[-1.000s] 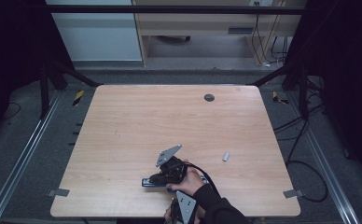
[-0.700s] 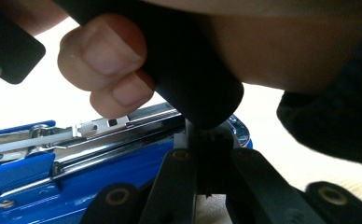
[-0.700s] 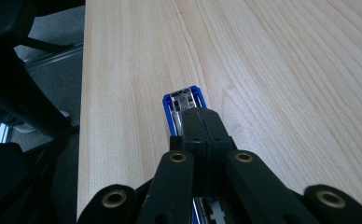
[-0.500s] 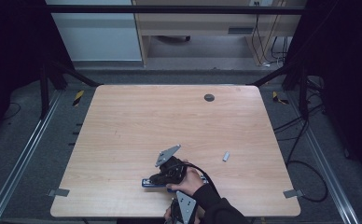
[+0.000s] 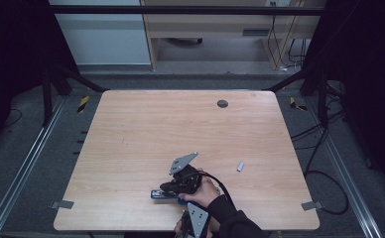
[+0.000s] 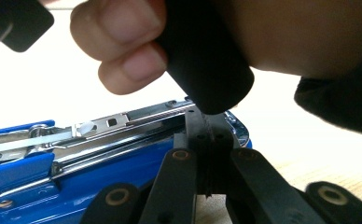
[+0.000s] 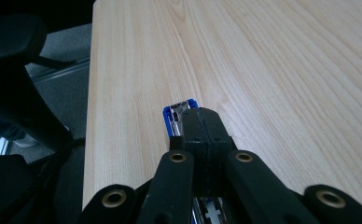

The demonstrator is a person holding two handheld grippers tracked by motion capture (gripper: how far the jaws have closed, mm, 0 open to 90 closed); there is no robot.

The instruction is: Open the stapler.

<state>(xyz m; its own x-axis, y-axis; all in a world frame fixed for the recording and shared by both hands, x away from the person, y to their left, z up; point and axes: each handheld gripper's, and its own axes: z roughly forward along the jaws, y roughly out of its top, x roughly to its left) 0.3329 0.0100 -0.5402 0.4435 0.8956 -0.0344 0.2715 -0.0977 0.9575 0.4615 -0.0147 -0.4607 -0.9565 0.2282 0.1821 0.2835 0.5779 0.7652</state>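
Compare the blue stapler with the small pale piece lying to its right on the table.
Colour: the blue stapler is bright blue with shiny metal; the small pale piece is light grey.
Size: the stapler is clearly longer and bulkier than the piece.
Situation: the stapler lies under the shut jaws of the right gripper; the piece lies alone, apart from the hands.
Both rest on the near half of the wooden table.

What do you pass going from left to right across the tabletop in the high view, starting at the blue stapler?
Blue stapler → the hand holding a gripper above it → small grey piece lying alone on the table. The dark round spot sits farther back, between hand and grey piece in left-right order.
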